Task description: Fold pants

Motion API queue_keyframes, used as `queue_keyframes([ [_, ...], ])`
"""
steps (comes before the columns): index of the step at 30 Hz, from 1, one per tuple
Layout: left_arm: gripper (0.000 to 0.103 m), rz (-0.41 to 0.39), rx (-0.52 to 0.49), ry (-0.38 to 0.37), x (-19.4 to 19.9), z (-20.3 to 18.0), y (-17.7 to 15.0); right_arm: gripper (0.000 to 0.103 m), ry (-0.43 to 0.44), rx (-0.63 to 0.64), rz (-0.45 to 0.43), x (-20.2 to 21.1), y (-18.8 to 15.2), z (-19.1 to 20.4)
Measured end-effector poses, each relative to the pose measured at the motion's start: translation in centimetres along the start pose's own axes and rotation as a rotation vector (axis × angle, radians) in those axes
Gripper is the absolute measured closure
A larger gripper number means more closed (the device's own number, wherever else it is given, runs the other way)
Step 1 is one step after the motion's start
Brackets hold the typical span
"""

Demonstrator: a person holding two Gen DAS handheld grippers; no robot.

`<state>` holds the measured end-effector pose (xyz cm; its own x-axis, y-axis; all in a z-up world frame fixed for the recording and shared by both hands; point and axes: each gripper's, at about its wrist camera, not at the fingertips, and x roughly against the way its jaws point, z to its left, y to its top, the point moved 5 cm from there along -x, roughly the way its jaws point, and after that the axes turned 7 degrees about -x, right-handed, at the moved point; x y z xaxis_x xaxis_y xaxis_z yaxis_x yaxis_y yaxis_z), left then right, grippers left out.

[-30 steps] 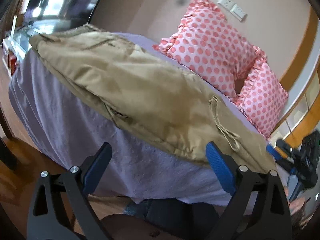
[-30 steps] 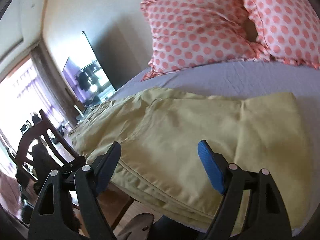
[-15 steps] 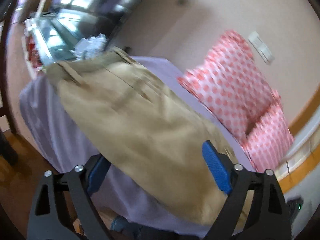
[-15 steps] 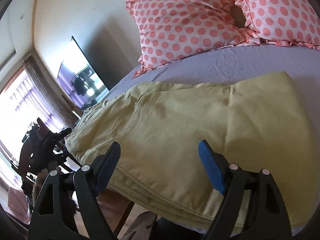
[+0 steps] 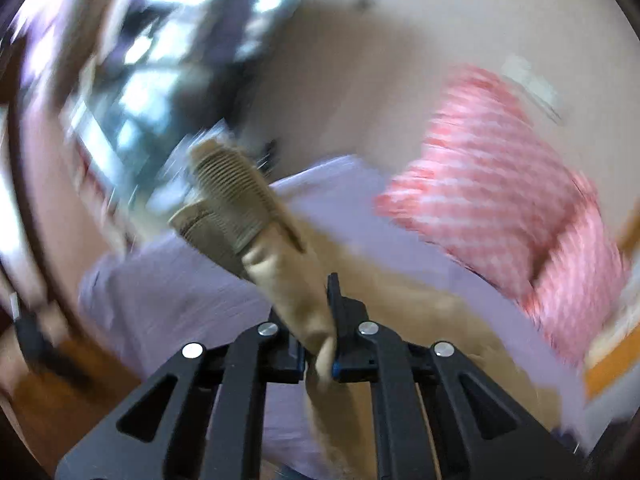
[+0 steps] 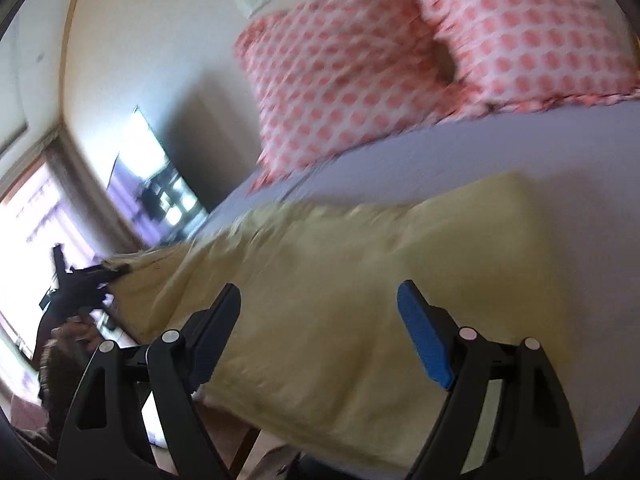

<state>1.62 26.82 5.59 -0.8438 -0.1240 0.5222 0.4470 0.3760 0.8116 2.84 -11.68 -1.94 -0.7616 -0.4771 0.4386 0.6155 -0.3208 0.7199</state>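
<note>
The tan pants lie on the lilac bed sheet. My left gripper is shut on the pants' waistband end and holds it lifted off the bed; the view is blurred. In the right wrist view the left gripper shows at the far left, gripping that end. My right gripper is open and empty, hovering over the near edge of the pants at the leg end.
Two pink polka-dot pillows lean on the wall at the head of the bed. A TV and cabinet stand beyond the bed's far end. Wooden floor lies below the bed's edge.
My left gripper has swung to the waistband end, closed on it and lifted it. My right gripper stays open over the leg end, shifted slightly.
</note>
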Motion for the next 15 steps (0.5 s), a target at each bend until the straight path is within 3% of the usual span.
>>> queue_keyframes([
  [4,0.094,-0.078,-0.337,-0.156,2.7,-13.8,1.7,0.021,-0.074,-0.103,-0.11,3.2,1.9,-4.1],
  [7,0.093,-0.089,-0.562,-0.355,4.2,-24.3,-1.6,0.021,-0.132,-0.194,-0.192,6.2,2.9,-7.3],
  [9,0.092,-0.052,-0.744,-0.46,4.0,-30.7,-6.8,0.021,-0.161,-0.232,-0.224,7.5,3.2,-8.8],
  [11,0.092,0.022,-0.883,-0.521,2.9,-34.0,-12.2,0.02,-0.179,-0.268,-0.235,8.5,3.1,-10.0],
  [14,0.09,0.177,-1.095,-0.563,0.9,-36.2,-21.1,0.02,-0.162,-0.332,-0.219,8.9,2.7,-11.8],
  [15,0.09,0.153,-1.152,-0.526,0.7,-36.1,-22.8,0.02,-0.152,-0.35,-0.205,8.6,2.6,-12.1],
])
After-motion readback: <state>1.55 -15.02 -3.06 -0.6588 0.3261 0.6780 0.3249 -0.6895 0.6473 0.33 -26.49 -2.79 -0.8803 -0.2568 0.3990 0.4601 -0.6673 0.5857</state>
